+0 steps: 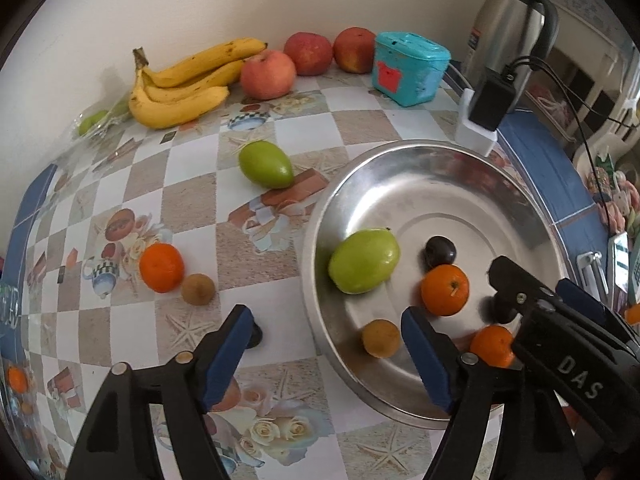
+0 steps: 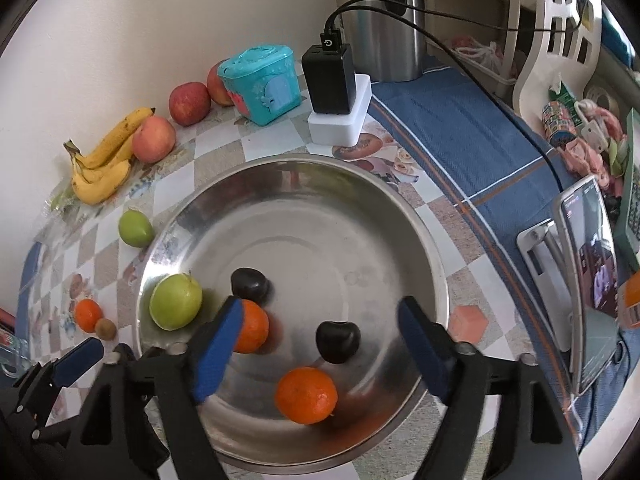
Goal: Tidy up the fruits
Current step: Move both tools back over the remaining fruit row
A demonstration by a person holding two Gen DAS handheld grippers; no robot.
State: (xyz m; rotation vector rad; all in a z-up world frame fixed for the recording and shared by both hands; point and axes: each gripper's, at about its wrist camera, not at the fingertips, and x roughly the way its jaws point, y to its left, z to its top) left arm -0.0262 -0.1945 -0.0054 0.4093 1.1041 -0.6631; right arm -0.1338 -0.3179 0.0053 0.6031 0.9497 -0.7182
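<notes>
In the right wrist view the steel bowl [image 2: 400, 216] fills the middle of the frame; in it lie a green fruit [image 2: 176, 301], two dark plums [image 2: 249, 285], and two tangerines [image 2: 306, 395]. My right gripper [image 2: 320, 340] hangs over it, jaws spread wide, holding nothing. My left gripper [image 1: 328, 344] straddles the bowl's near rim, jaws equally wide and empty. At lower left of the left view, a tangerine [image 1: 161, 267] touches a small brown fruit [image 1: 198, 289] on the tablecloth [image 1: 192, 204]. Bananas [image 1: 184, 88] and apples [image 1: 268, 74] line the wall at the top.
</notes>
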